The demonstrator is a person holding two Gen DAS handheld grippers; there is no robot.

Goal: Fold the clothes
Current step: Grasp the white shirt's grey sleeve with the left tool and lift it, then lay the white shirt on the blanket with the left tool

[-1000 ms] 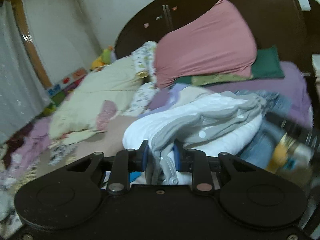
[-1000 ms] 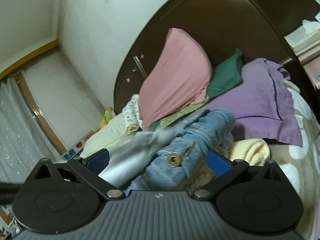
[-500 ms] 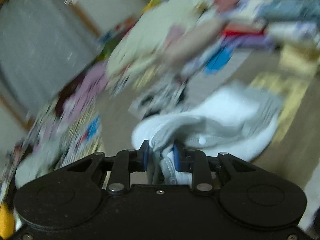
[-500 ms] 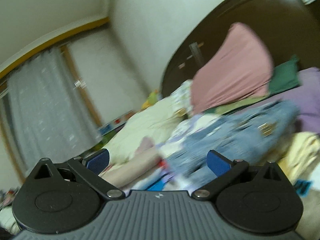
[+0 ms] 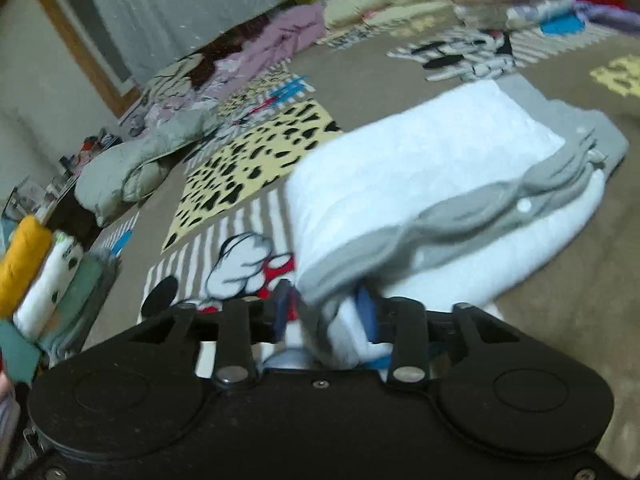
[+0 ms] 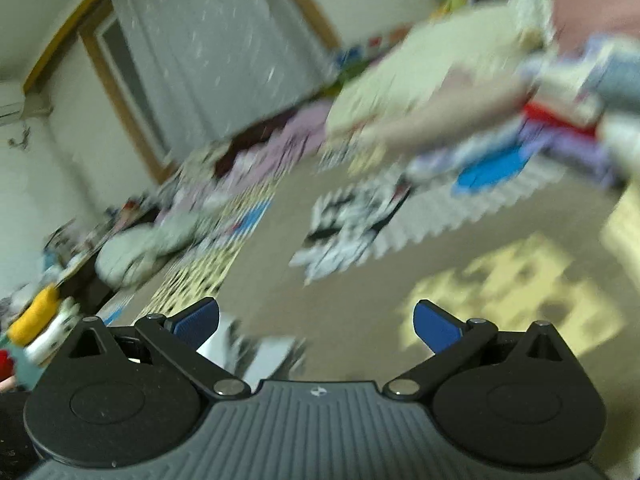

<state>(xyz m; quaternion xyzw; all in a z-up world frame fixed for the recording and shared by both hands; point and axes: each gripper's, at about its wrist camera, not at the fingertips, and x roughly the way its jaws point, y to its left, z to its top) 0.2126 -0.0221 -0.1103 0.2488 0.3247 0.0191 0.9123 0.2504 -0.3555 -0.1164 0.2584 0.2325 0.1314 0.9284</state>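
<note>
A: Two claws are showing, and only the left claw (image 5: 326, 314) is carrying anything: it is clenching the near edge of a white and grey padded garment (image 5: 436, 184), which is lying bunched on the bed's brown blanket (image 5: 568, 320)

B: And the right claw (image 6: 316, 326)?

A: Released, jaws standing wide apart with nothing between them, hovering over the blanket in a blurred view

B: How is the garment likely handling?

A: I am judging it soft, puffy and light, so it is probably sagging wherever it is unsupported. The grey trim (image 5: 500, 210) with its snaps is looking firmer, so I am thinking the free claw is best taking the hem there, well apart from the left one
</note>
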